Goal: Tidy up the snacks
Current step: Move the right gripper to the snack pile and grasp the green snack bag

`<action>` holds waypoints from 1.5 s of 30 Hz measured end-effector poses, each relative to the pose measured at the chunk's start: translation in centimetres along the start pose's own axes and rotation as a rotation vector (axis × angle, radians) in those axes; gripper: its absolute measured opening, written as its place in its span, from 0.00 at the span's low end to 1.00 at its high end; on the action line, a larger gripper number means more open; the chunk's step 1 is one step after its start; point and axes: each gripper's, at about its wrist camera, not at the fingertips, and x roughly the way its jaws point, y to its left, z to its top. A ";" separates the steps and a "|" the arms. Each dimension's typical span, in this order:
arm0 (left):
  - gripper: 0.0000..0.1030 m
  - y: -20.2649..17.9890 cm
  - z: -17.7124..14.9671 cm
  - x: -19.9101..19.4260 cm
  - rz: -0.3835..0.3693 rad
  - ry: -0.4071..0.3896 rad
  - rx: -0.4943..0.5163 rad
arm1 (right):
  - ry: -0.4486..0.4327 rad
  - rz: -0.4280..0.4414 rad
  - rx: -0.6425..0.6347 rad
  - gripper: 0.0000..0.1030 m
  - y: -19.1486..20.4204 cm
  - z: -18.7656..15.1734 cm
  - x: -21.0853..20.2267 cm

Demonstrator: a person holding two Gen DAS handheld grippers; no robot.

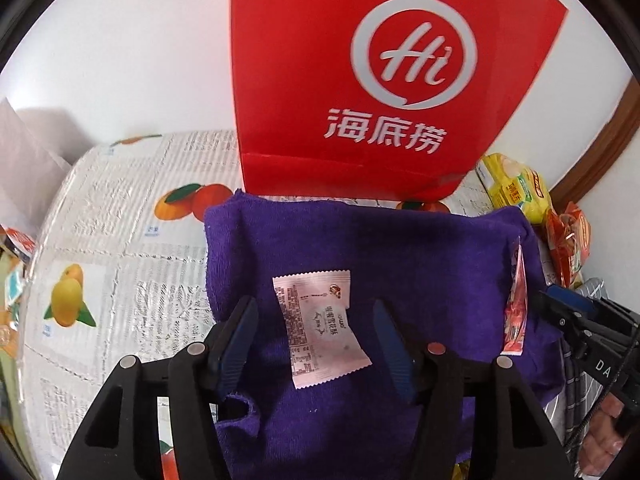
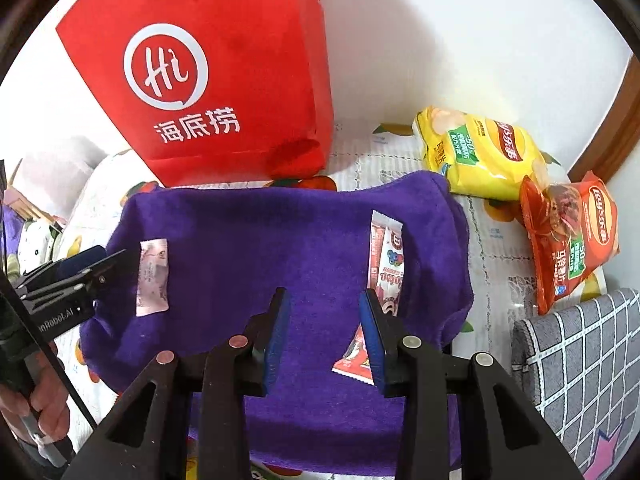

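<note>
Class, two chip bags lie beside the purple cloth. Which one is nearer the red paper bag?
The yellow chip bag: it lies closer to the red paper bag, while the orange chip bag sits farther out, next to the grey checked fabric.

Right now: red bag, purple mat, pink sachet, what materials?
Red bag: looks like matte paper, with crisp fold creases and stiff flat sides.
Purple mat: terry-like cloth, fuzzy nap, soft rumpled edges.
Pink sachet: probably thin plastic film, with serrated crimped ends and a slight sheen.
</note>
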 end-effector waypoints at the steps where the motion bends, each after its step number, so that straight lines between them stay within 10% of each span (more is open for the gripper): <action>1: 0.57 -0.2 0.0 -0.3 -0.001 -0.005 0.010 | -0.004 0.007 0.012 0.35 0.0 -0.1 -0.2; 22: 0.69 -3.2 -0.2 -6.8 -0.101 -0.078 0.078 | -0.031 0.114 -0.075 0.38 2.4 -14.7 -7.9; 41: 0.69 -0.6 0.2 -8.9 -0.208 -0.091 0.009 | 0.130 -0.039 -0.224 0.57 5.8 -14.9 -0.7; 45: 0.69 -0.7 0.2 -9.1 -0.203 -0.094 0.014 | 0.081 -0.039 -0.201 0.41 4.7 -15.3 -0.6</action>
